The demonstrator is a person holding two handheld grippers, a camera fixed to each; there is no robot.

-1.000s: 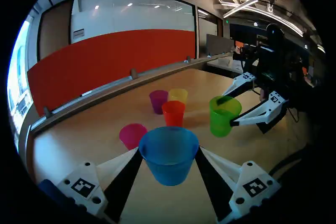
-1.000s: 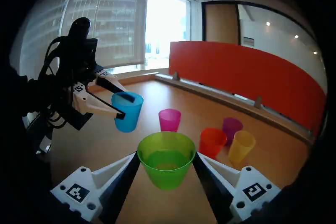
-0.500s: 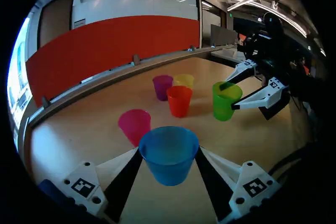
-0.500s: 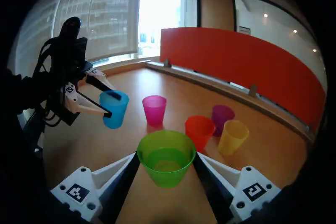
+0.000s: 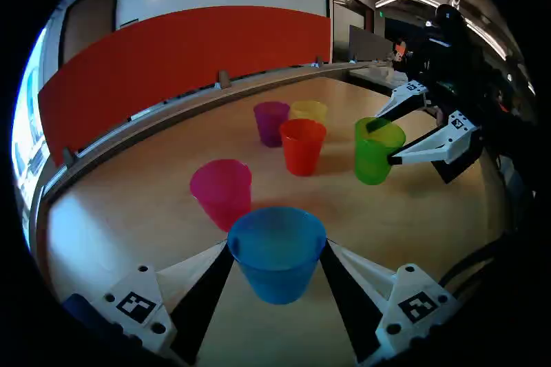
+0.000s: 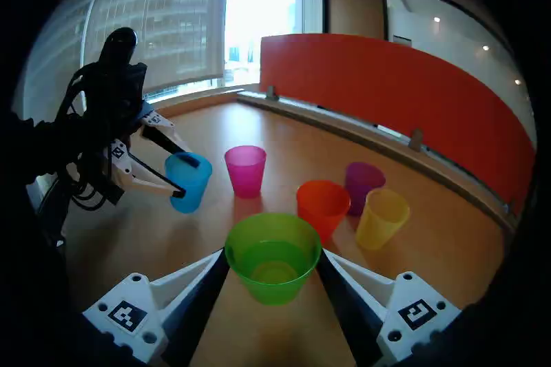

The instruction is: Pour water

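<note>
Left gripper view, L to R.

- Pink cup (image 5: 222,191) stands upright on the worktop (image 5: 124,215), just behind the left claw (image 5: 277,251) and a bit to its left.
- Left claw is closed on the blue cup (image 5: 277,277), w/ a finger pressing each side. Cup is upright. We can't tell its contents, nor whether it's lifted or resting.
- Mid-field: purple cup (image 5: 270,121), orange cup (image 5: 302,147) and yellow cup (image 5: 308,109) stand close together, all upright.
- Far right: right claw (image 5: 380,141) clamps the green cup (image 5: 375,153), upright, near the orange cup but apart from it.
- In the right gripper view we see a liquid level low in the green cup. We judge this to be the water.

Risks as we judge them:
- The two held cups are well apart. Tilting green before the rims come close would put water on the worktop.
- The path btwn them runs past the pink and orange cups, so a low carry could knock one over.
- The cups taper and look like thin plastic. Hard squeeze = wall buckles; loose squeeze = cup slides out once tipped.
- A fast tilt could overshoot the blue rim.
</note>
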